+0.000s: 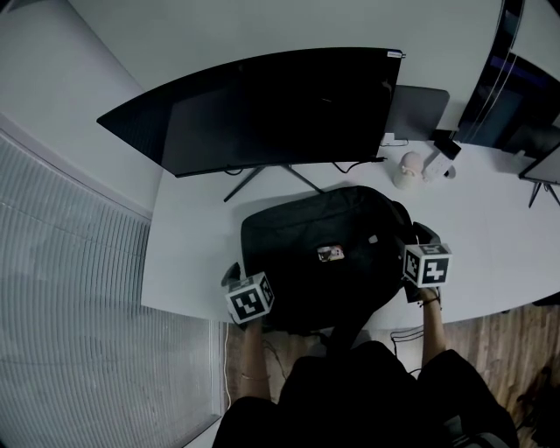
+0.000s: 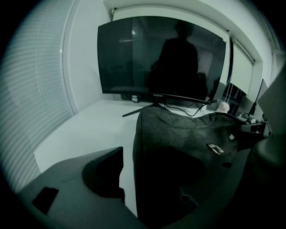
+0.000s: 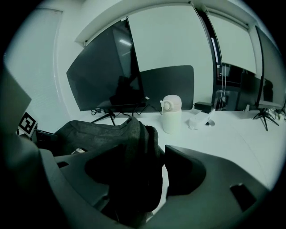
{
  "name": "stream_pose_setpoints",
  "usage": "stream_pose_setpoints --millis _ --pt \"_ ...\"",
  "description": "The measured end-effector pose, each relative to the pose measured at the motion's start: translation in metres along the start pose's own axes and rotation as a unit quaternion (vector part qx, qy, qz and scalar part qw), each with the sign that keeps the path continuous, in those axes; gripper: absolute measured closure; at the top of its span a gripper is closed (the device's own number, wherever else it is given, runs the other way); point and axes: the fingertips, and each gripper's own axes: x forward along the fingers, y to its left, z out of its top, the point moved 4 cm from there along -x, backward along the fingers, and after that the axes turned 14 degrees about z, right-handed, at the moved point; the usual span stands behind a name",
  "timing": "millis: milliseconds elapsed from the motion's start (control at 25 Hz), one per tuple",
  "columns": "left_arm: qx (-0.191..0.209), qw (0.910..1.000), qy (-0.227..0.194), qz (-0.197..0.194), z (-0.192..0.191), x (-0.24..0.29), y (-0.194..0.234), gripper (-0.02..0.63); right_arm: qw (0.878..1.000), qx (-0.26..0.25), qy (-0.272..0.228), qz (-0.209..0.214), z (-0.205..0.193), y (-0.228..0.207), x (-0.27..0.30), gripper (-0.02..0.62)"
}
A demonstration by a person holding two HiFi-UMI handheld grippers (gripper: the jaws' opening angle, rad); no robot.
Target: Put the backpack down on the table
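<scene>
backpack [image 1: 324, 254] rests on the table [image 1: 188, 254] before the curved monitor [image 1: 271, 105]; left gripper [image 1: 236, 282] and right gripper [image 1: 418, 247] gape apart astride its sides.

We see a white table [image 1: 192, 254], a dark curved monitor [image 1: 271, 105] on it, blinds [image 1: 70, 289] at our left, wood floor [image 1: 503, 337], white wall [image 1: 219, 26].

An office workstation: a wide curved monitor [image 1: 271, 109] is standing along the far edge of a white surface [image 1: 188, 254], its cables [image 1: 350, 166] trailing behind. A second screen [image 1: 500, 87] is sitting toward the far right corner. Slatted window blinds [image 1: 79, 289] are hanging beyond the left edge, and wood flooring [image 1: 516, 332] is showing below the near edge.
</scene>
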Motion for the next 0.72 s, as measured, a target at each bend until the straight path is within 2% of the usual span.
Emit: stream_pose_setpoints --millis 160,320,400,520,600,720 --pt "0.013 0.9984 -0.051 0.021 0.009 -0.011 0.003 0.308 0.999 -0.019 -0.042 -0.018 0.008 0.003 -0.013 0.347" --pt "0.04 0.9887 -0.136 0.047 0.023 -0.035 0.007 0.42 0.996 -0.035 -0.081 -0.024 0.014 0.009 -0.025 0.348" --pt "0.052 0.9847 -0.159 0.05 0.027 -0.047 0.008 0.451 0.994 -0.05 -0.093 -0.024 0.018 0.013 -0.031 0.356" --pt "0.047 0.9809 -0.182 0.049 0.031 -0.061 0.01 0.532 0.991 -0.084 -0.101 -0.025 0.024 0.02 -0.037 0.451" --pt "0.044 0.978 -0.199 0.042 0.035 -0.07 0.011 0.564 0.989 -0.096 -0.109 -0.018 0.03 0.026 -0.042 0.514" --pt "0.034 0.9751 -0.218 0.025 0.042 -0.085 0.011 0.581 0.986 -0.101 -0.131 0.011 0.043 0.036 -0.049 0.551"
